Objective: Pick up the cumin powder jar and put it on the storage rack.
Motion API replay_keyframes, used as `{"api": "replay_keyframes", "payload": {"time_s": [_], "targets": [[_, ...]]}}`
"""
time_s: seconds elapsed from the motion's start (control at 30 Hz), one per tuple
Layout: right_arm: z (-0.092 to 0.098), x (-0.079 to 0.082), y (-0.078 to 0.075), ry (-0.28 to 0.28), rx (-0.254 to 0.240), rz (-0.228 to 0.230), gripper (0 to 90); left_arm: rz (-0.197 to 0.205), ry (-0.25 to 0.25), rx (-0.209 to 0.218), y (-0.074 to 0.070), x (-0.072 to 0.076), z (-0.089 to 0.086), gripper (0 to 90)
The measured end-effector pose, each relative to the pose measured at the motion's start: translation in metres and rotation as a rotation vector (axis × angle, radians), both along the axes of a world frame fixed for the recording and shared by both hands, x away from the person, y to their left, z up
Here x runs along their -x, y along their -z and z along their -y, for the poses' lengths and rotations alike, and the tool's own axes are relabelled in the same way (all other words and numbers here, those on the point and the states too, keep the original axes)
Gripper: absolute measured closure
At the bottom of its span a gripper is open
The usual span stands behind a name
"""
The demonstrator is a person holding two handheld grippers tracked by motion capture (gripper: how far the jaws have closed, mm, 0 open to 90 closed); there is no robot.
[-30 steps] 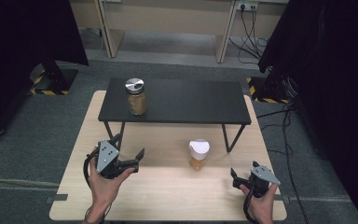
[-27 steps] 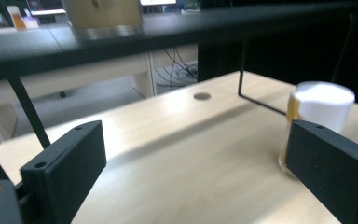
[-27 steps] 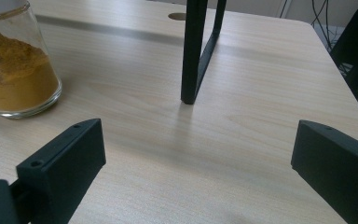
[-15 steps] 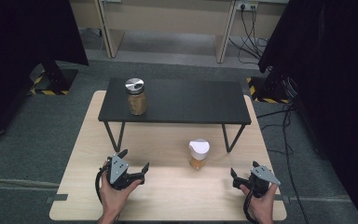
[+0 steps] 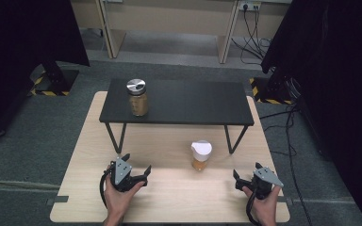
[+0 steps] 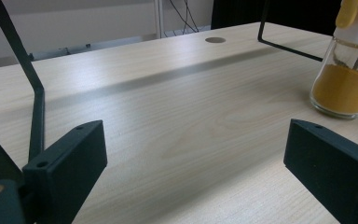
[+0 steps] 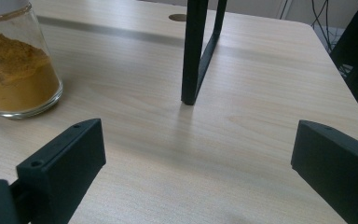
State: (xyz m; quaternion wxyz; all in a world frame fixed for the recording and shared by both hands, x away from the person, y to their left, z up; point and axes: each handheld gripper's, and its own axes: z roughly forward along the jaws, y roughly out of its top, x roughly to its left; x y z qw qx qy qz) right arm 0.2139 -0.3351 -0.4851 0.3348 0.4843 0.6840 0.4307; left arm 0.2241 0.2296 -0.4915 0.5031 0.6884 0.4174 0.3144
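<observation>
A glass jar of orange-yellow powder with a white cap (image 5: 201, 156) stands on the wooden table (image 5: 169, 141) in front of the black shelf (image 5: 188, 103). The same jar (image 6: 345, 70) is at the right of the left gripper view, and the jar (image 7: 16, 65) is at the left of the right gripper view. A second jar with a silver lid (image 5: 137, 97) stands on the shelf's left end. My left gripper (image 5: 135, 165) rests open near the table's front left. My right gripper (image 5: 245, 175) is open at the front right. Both hold nothing.
The shelf's black wire legs (image 5: 115, 136) (image 5: 234, 138) stand on the table; one leg (image 7: 196, 51) is straight ahead of my right gripper. Dark curtains and cables surround the table on a grey floor (image 5: 52, 141).
My left gripper has moved right and toward the table's front edge, settling lower. The right gripper and both jars have stayed put.
</observation>
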Motion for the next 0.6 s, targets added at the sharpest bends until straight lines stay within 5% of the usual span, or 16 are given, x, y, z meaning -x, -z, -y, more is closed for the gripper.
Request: {"api": "replay_keyframes", "payload": {"time_s": [0.6], "targets": [[0.0001, 0.0003, 0.0003, -0.002, 0.001, 0.002, 3.0, -0.069, -0.022, -0.02, 0.0011, -0.0052, -0.0007, 6.4]]}}
